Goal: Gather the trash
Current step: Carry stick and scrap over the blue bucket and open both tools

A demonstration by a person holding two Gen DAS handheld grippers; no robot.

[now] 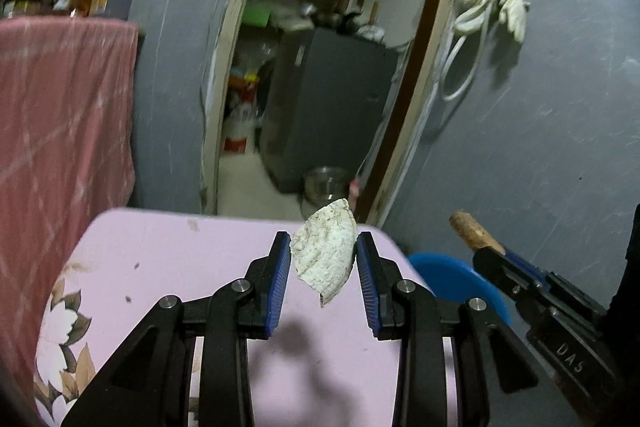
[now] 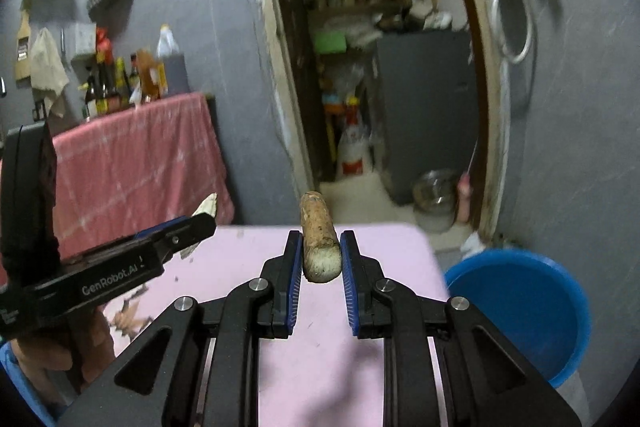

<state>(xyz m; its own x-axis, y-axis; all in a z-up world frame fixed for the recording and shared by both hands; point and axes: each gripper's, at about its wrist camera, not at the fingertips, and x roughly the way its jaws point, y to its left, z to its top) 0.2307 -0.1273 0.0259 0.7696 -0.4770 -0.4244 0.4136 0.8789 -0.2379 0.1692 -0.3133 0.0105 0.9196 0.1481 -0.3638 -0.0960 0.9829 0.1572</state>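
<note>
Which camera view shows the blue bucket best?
The right wrist view: the blue bucket shows its open rim and inside, on the floor right of the pink table. The left wrist view shows only a blue sliver.

grey walls (image 1: 540,107) | open doorway (image 1: 320,67) | pink-clothed table (image 2: 136,163)

Shell (image 1: 325,254): chalky, rough, matt. Cob (image 2: 320,242): coarse, dry. Table (image 1: 168,259): smooth pink laminate. Bin (image 2: 528,311) beside table: glossy blue plastic.

Pink flower-patterned table (image 1: 160,267), blue bin (image 2: 532,311), speckled white scrap (image 1: 325,251), brown cob (image 2: 319,239).
</note>
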